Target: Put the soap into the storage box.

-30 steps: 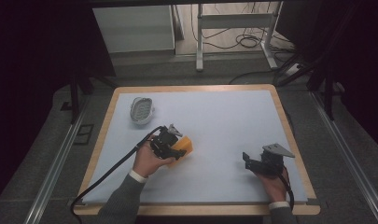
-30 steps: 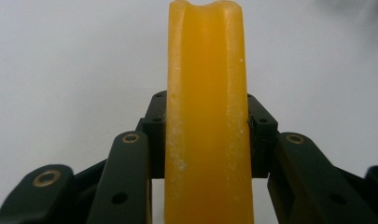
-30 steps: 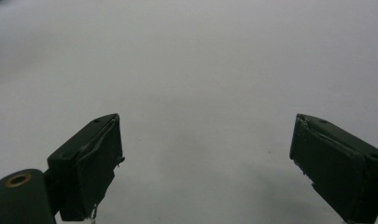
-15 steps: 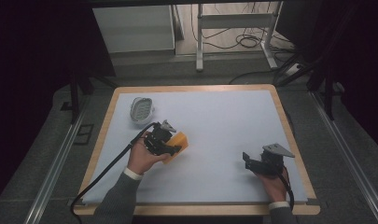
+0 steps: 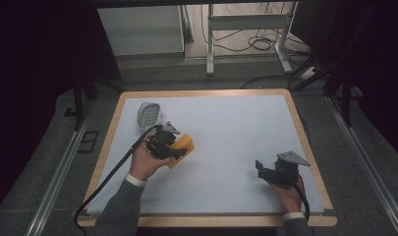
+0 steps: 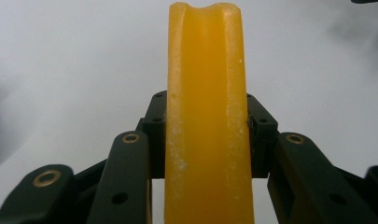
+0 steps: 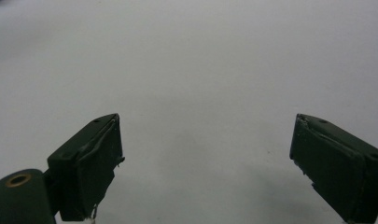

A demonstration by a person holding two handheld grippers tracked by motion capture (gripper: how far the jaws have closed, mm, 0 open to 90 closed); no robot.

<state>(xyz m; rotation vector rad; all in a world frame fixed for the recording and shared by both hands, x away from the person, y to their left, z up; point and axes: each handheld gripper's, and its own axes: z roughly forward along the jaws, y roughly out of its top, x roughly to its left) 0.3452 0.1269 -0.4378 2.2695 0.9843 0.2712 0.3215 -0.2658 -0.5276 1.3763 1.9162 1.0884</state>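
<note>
Yellow sponge (image 6: pixel 206 116) clamped edge-on between the left hand-held gripper's (image 5: pixel 179 150) jaws, above the table (image 5: pixel 226 128).

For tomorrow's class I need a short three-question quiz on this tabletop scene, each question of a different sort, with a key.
1. True or false: the left claw is shut on the orange bar.
2. Multiple choice: the right claw is A) open with nothing between its jaws, B) shut on a cup, C) gripping a cable.
3. Short answer: in the high view, what lies on the white table beyond the left claw, near the far left corner?

Key:
1. True; both pads press the bar's sides.
2. A.
3. A small pale oval dish, apart from the bar.
</note>
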